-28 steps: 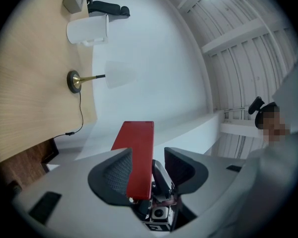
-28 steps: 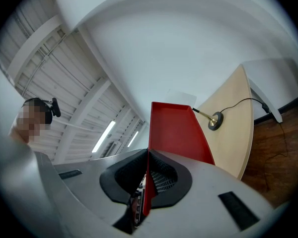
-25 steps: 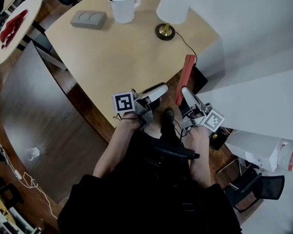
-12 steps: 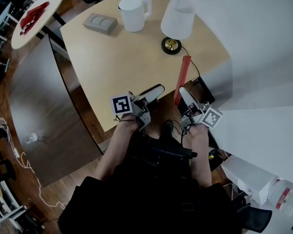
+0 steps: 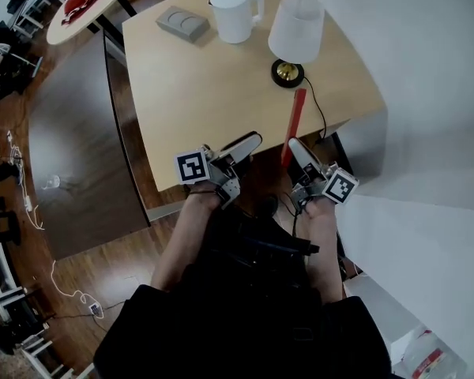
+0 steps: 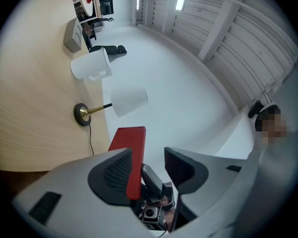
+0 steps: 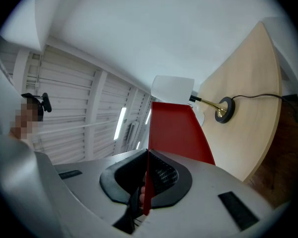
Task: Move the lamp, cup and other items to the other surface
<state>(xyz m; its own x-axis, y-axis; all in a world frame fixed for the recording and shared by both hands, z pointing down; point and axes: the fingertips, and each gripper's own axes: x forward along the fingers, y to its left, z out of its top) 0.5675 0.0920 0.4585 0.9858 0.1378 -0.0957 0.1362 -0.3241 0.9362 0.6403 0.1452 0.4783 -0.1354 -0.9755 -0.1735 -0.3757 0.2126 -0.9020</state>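
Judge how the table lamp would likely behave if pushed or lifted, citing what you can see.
The lamp will probably tip easily if pushed high: a wide shade sits over a small round base. Its cord trails off the table edge, so it may snag or tug when lifted.

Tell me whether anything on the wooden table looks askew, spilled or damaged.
Nothing is spilled or broken. The lamp, white cup and grey box sit normally on the table. Only the lamp's cord trails off the table's edge, and the right gripper holds a red panel on edge there.
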